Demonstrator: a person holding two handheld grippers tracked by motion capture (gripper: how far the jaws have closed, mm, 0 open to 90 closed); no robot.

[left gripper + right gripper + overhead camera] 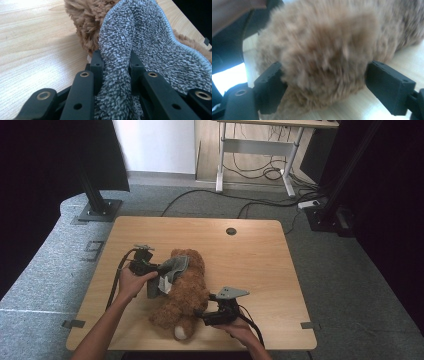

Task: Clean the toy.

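I hold my left gripper (156, 270) clamped on a grey fluffy cloth (172, 269); in the left gripper view the cloth (140, 47) bunches between my two black jaws, which pinch it tight, and spreads away toward 1 o'clock over brown fur. The brown teddy bear (186, 290) lies on the wooden table (250, 255), stretched from about 12 o'clock to 6 o'clock near the table's middle, with the cloth draped on its upper part at the 10 o'clock side. My right gripper (201, 316) sits at the bear's lower end, around 4 o'clock from its body. In the right gripper view my jaws stand wide on either side of a blurred furry part of the bear (324, 57); I cannot tell whether the pads touch the fur.
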